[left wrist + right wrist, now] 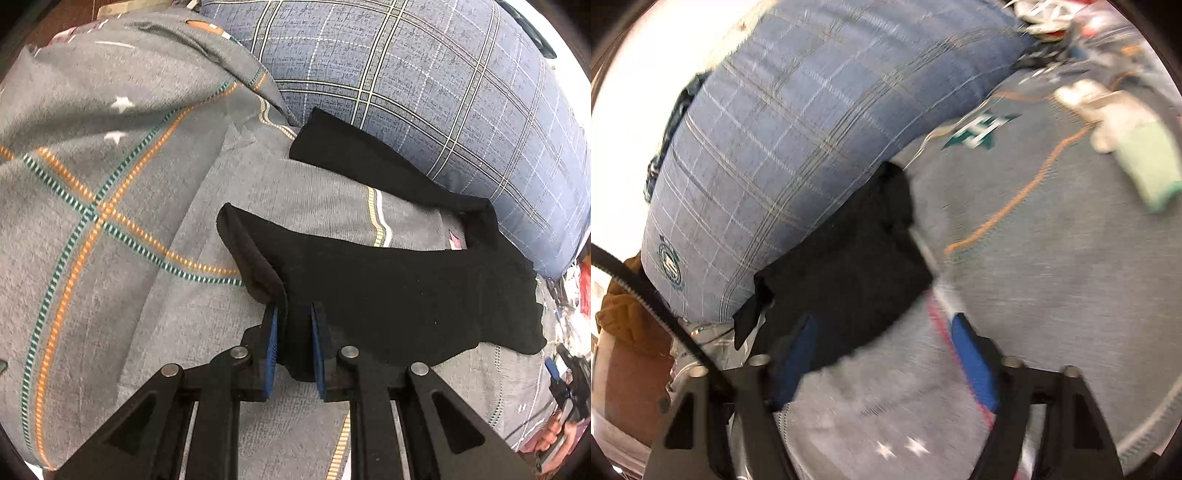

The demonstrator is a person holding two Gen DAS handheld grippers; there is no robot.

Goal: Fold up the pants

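Note:
The black pants (388,291) lie on a grey patterned bed cover (110,184), with one leg running back along the blue plaid pillow (424,92). My left gripper (295,310) is shut on a fold of the pants' near edge, the cloth pinched between the blue pads. In the right wrist view the pants (849,266) lie against the pillow (794,129). My right gripper (882,325) is open, its left pad at the pants' near edge and its right pad over bare cover. This view is motion-blurred.
A pale green and white item (1137,155) lies on the cover (1052,277) at the far right. Brown cloth (624,317) and a black ribbed cable (646,295) are at the left edge. The right gripper and hand (565,406) show at the left view's right edge.

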